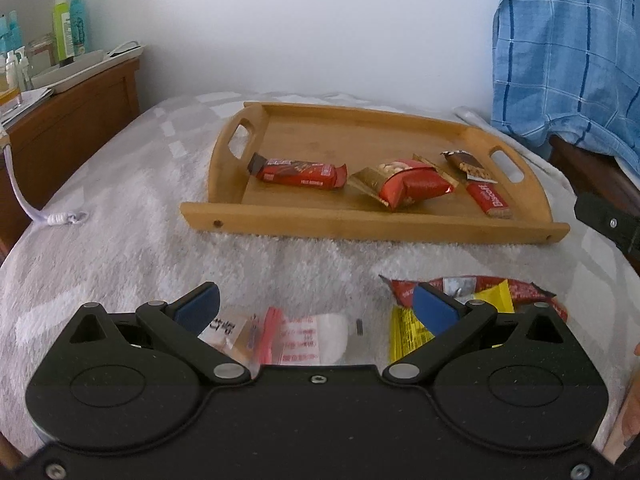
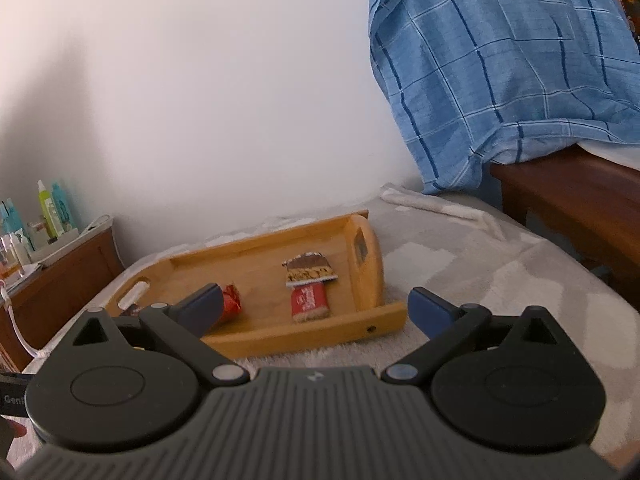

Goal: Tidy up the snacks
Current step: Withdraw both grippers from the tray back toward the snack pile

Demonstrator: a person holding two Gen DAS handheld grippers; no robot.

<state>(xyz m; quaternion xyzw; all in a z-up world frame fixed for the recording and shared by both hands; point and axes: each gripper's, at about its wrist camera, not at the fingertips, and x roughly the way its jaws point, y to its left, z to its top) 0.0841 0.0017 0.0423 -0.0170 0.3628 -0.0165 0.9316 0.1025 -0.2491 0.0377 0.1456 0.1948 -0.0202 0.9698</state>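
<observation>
A wooden tray lies on a grey blanket. It holds a red chocolate pack, a red nut pouch, a brown cereal bar and a red Biscoff bar. My left gripper is open and empty, low over the blanket in front of the tray. A white-and-pink packet lies between its fingers, and a yellow packet and a red wrapper lie by its right finger. My right gripper is open and empty, above the tray's near right corner. The cereal bar and Biscoff bar show ahead.
A wooden nightstand with bottles stands at the left. A blue plaid cloth hangs over dark wooden furniture at the right. A white cord lies on the blanket. The wall is behind the tray.
</observation>
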